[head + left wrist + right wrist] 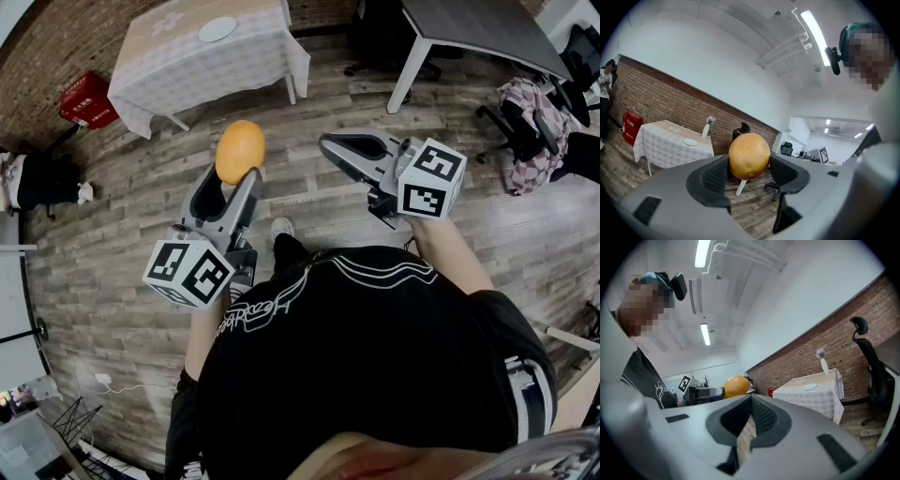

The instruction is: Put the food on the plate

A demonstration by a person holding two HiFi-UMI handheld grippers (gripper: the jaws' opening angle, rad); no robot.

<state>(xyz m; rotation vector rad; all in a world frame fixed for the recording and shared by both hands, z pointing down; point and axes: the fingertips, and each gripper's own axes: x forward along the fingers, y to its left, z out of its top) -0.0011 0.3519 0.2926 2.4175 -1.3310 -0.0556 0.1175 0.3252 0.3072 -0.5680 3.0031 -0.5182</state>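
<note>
Orange fruit between left gripper jaws

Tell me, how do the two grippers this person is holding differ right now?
The left gripper clamps a round orange fruit between its pads; the right gripper holds nothing. The left gripper's jaws stand wide apart around the fruit; the right gripper's jaws are closed together. Both are grey and held above the wooden floor.
</note>
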